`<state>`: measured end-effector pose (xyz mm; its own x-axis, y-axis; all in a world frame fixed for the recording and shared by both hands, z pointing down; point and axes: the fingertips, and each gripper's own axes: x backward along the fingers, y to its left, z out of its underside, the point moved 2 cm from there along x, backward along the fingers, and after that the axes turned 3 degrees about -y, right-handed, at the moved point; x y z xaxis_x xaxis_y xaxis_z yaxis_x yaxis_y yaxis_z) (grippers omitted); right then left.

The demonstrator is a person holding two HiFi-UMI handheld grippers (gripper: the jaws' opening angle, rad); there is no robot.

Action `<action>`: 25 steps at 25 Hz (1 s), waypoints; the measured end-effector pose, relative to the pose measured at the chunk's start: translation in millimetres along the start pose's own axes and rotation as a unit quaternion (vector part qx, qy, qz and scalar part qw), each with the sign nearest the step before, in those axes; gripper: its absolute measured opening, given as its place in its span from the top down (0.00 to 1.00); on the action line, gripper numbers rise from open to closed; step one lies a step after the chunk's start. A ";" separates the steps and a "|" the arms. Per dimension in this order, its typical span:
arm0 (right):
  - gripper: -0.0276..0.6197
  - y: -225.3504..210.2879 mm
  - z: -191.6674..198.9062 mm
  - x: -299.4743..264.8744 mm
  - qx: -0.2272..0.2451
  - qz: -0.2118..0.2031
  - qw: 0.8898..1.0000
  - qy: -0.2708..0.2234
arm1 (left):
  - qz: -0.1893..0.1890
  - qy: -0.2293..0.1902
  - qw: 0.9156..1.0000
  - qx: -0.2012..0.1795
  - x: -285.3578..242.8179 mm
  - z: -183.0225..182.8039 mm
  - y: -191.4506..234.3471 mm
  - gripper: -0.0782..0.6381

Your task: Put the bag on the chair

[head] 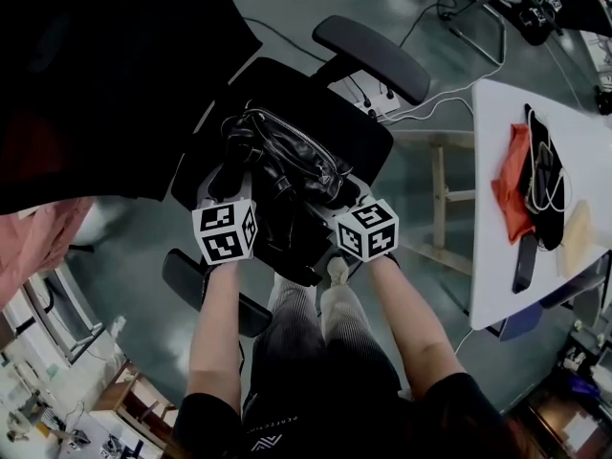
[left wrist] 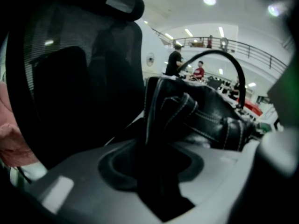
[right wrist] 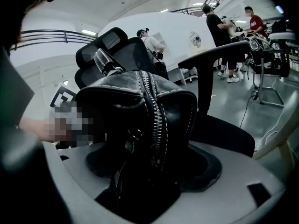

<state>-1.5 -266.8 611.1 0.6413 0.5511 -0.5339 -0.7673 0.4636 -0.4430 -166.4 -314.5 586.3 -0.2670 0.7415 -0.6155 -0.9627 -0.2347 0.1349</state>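
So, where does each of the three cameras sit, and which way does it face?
Head view: on the person's head, facing steeply down at the black leather handbag on the office chair; forearms, legs, left tongs and right tongs show.
Left gripper view: on the left tongs, facing along their jaws at the handbag's end and the chair back; only the jaws show.
Right gripper view: on the right tongs, facing the handbag's zipper; its jaws and the left tongs' marker cube show.
Shared: handbag and chair, in all three.

Chair seat (head: 359, 127) mostly under bag (head: 287, 161), table (head: 497, 170) cut off at right edge
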 end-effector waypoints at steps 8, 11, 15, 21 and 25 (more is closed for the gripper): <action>0.44 -4.6 7.3 16.1 -0.010 0.023 1.000 0.000 | -0.004 -0.002 1.000 -0.005 8.7 -2.6 1.0 0.61; 0.43 -6.8 10.8 23.5 -0.014 0.031 0.999 0.002 | -0.002 -0.008 1.000 0.002 13.1 -7.1 -1.5 0.59; 0.43 -3.9 13.8 31.5 -0.014 0.033 0.999 0.001 | 0.002 -0.006 1.000 -0.001 18.0 -7.3 -8.4 0.59; 0.43 2.8 14.2 41.4 -0.008 0.030 1.000 -0.004 | 0.009 -0.007 1.000 -0.002 24.7 -7.2 -19.3 0.59; 0.43 1.4 11.4 51.6 -0.007 0.037 0.999 -0.011 | 0.015 -0.009 1.000 0.006 31.1 -8.3 -27.4 0.60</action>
<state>30.5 -229.8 591.2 0.5824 0.5994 -0.5492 -0.8126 0.4117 -0.4124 -147.9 -290.2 557.0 -0.2964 0.7455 -0.5970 -0.9546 -0.2500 0.1617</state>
